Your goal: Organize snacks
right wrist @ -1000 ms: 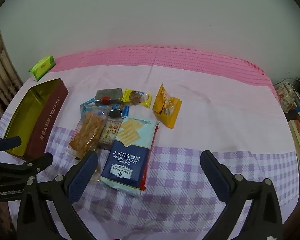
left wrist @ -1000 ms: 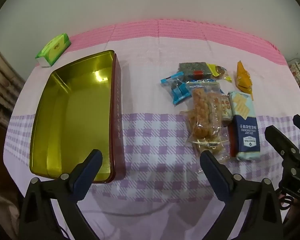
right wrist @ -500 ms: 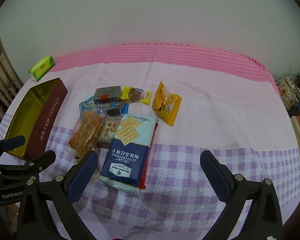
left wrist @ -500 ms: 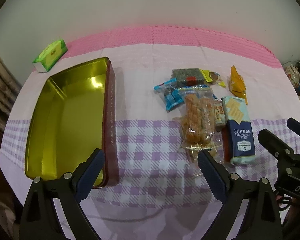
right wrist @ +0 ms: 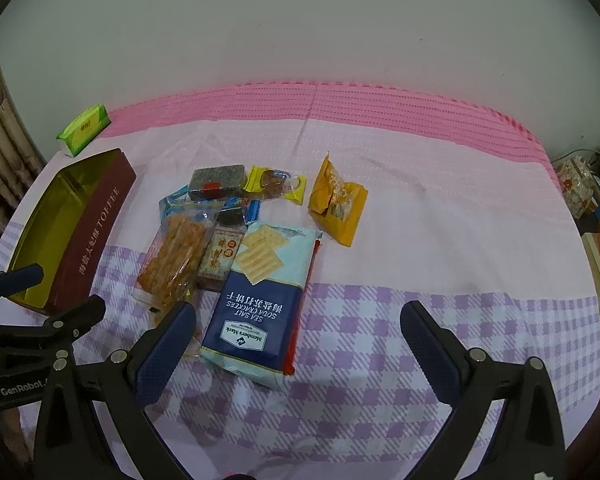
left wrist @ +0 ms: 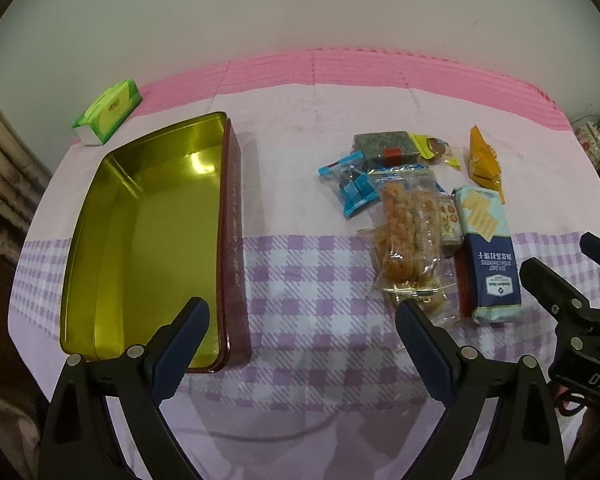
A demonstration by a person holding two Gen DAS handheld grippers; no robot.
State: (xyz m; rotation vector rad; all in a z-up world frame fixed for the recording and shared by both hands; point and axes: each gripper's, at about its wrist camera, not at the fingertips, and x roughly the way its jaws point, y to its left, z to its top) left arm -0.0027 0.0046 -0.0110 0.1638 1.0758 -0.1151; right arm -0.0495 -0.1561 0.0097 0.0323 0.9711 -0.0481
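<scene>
Soda cracker pack (right wrist: 260, 300), blue and pale teal, lying flat just ahead of the right gripper (right wrist: 300, 320), slightly toward its left finger (right wrist: 164, 344); long axis pointing away from the tool. Touching its left edge: a small brown-labelled bar (right wrist: 220, 260), then a clear bag of fried golden sticks (right wrist: 176, 256) ahead-left. Farther ahead, a dark seaweed-style packet (right wrist: 218, 180), a yellow-wrapped sweet (right wrist: 272, 182) and blue wrappers (right wrist: 244, 206); an orange pouch (right wrist: 338, 204) ahead and a little right, apart from the pile.

Right gripper spread wide, holding nothing. Left gripper (left wrist: 300, 332) likewise spread and empty, hovering with its left finger (left wrist: 180, 344) over the near corner of the open toffee tin (left wrist: 232, 240), gold interior bare. Cracker pack well off to the right of that tool; green tissue pack (left wrist: 108, 112) far ahead-left beyond the tin.

Likely step: first pick, nothing yet in the tin. Best done by shifting the right gripper slightly left to centre on the cracker pack, descending until both fingers straddle its width, closing across the short side near the middle. Worth keeping the left finger clear of the crinkly fried-stick bag, which looks liable to snag and drag along. Gentle squeeze advised; crackers probably crush easily. Checked tablecloth (right wrist: 380, 340) soft, so pinching fabric also a risk.
</scene>
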